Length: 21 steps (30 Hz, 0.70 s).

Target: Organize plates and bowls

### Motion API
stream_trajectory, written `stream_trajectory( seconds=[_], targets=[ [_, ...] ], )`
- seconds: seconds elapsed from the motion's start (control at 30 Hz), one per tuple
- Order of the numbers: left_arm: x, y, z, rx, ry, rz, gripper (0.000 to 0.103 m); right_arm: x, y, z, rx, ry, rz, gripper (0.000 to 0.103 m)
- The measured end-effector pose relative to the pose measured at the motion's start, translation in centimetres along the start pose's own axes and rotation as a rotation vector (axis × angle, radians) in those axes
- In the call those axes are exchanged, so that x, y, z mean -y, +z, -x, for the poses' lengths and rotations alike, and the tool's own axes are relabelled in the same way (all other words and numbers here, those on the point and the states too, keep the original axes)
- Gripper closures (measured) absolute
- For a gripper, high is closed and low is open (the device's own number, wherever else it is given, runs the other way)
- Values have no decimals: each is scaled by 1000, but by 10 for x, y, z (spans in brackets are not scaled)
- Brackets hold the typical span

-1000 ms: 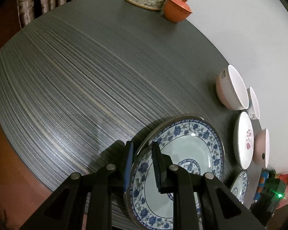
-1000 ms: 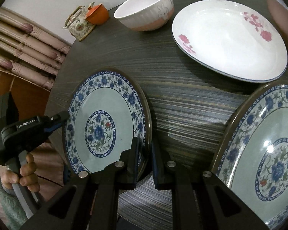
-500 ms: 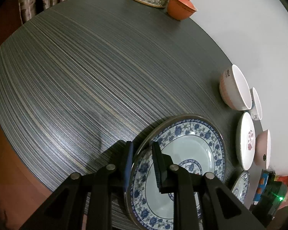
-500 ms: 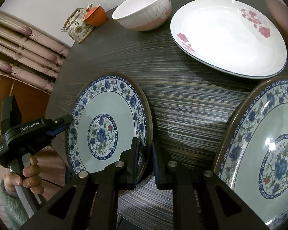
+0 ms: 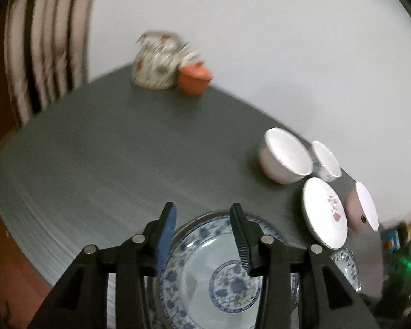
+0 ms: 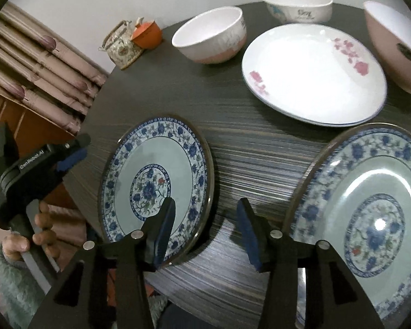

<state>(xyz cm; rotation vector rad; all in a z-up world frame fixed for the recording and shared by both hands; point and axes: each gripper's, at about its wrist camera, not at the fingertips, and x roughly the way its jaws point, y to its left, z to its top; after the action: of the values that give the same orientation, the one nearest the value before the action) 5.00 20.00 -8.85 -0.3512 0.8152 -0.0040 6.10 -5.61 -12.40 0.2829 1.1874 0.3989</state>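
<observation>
A blue-and-white floral plate (image 6: 156, 181) lies flat on the dark round table (image 6: 260, 150). My right gripper (image 6: 205, 230) hangs over its near right rim; the jaws are opening and the pads stand off the rim. My left gripper (image 6: 76, 150), held in a hand (image 6: 41, 233), sits just off the plate's left rim. In the blurred left wrist view, that gripper (image 5: 204, 235) hovers above the same plate (image 5: 213, 268), jaws opening and gripping nothing. A second blue-and-white plate (image 6: 370, 219) lies to the right.
A white plate with pink flowers (image 6: 312, 74) lies behind. Three bowls stand at the back: a white-and-pink one (image 6: 211, 38), a white printed one (image 6: 298, 8) and a pink one (image 6: 391, 46). A floral teapot (image 6: 122, 45) and an orange cup (image 6: 148, 34) stand far left.
Both grippers let go of the plate's rim and their jaws spread. The left gripper rose and tilted up, away from the plate; the right lifted slightly.
</observation>
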Motion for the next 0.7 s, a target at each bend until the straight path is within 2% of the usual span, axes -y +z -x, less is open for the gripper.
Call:
stream_trajectory(
  seconds=[0.13, 0.2, 0.27, 0.43, 0.57, 0.7],
  targets=[
    [24, -4, 9, 44, -11, -106, 61, 6, -6, 19, 29, -2, 1, 58],
    [36, -8, 11, 41, -7, -132, 59, 10, -11, 30, 47, -4, 2, 58],
    [47, -11, 16, 45, -9, -153, 53, 16, -16, 40, 61, -10, 9, 58],
    [75, -21, 33, 65, 0, -220, 53, 35, -28, 71, 106, -17, 7, 58],
    [94, -30, 41, 29, -33, -207, 53, 50, -36, 93, 145, -25, -5, 58],
    [116, -39, 41, 10, -11, -248, 53, 68, -46, 110, 181, -27, -43, 58]
  ],
)
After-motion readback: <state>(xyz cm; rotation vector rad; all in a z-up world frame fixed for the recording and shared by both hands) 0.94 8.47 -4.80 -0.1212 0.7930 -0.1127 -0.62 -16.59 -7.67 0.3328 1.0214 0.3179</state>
